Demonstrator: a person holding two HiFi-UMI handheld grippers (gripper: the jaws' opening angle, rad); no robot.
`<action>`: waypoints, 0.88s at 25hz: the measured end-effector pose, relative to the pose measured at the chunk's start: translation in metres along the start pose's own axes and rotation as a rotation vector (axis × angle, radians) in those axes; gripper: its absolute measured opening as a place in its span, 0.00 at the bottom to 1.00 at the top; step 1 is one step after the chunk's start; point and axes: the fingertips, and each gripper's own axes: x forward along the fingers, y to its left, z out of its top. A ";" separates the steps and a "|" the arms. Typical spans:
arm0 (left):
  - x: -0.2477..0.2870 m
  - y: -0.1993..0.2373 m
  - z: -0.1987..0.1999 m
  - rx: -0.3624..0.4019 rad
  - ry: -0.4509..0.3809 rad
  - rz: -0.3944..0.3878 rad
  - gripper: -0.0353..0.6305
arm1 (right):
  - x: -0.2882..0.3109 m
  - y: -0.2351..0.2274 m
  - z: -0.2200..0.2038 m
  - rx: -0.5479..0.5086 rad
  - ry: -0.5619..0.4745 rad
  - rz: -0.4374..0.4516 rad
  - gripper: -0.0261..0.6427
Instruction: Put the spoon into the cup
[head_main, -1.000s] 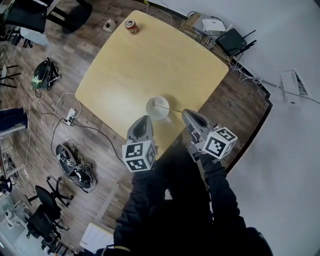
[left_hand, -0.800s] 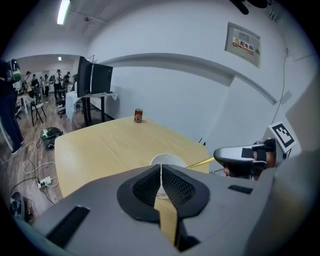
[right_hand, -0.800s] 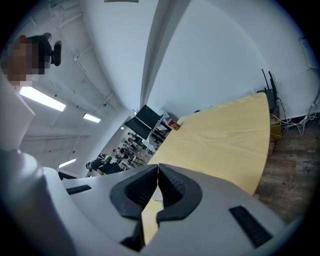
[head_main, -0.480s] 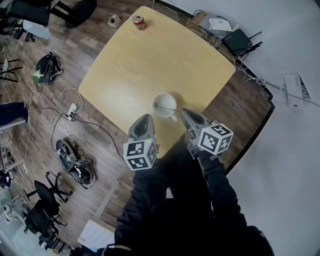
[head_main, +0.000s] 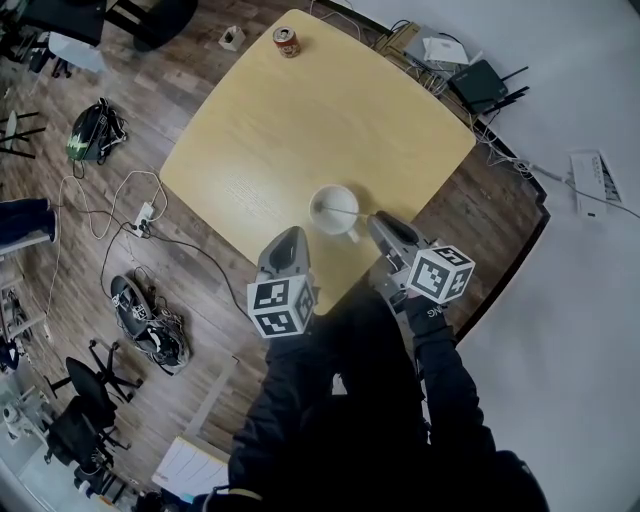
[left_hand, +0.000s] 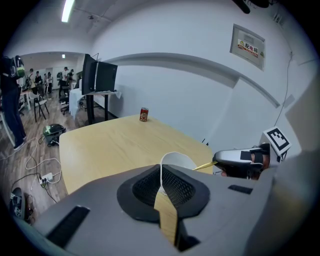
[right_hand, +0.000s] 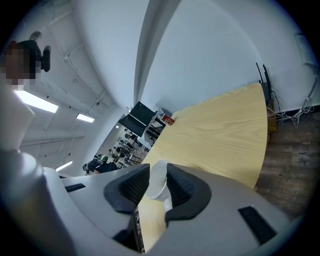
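Pale wooden square surface (head_main: 300, 120): a white round ceramic cup (head_main: 320, 222) is set near the near edge, right of centre. A thin gold-coloured spoon (head_main: 352, 213) is stood in the cup, with its handle leaned over the rim to the right. A red drinks can (head_main: 288, 42) is placed at the far corner, well apart from the cup. The left gripper (head_main: 290, 238) is held before the cup, slightly left. The right gripper (head_main: 380, 220) is held just right of the cup, at the handle's end; its jaws have just been opening, nothing is gripped, and the cup lies ahead of the gap. A black box-shaped router (head_main: 478, 85) is left on the floor beyond the right corner.
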 end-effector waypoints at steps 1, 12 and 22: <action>-0.001 0.001 0.000 0.000 0.000 0.000 0.11 | 0.000 0.000 0.000 0.006 0.000 0.001 0.23; -0.018 -0.008 0.023 0.026 -0.045 -0.009 0.11 | -0.029 0.012 0.023 -0.091 -0.066 -0.073 0.33; -0.081 -0.054 0.077 0.091 -0.186 -0.076 0.11 | -0.075 0.109 0.063 -0.440 -0.153 -0.137 0.12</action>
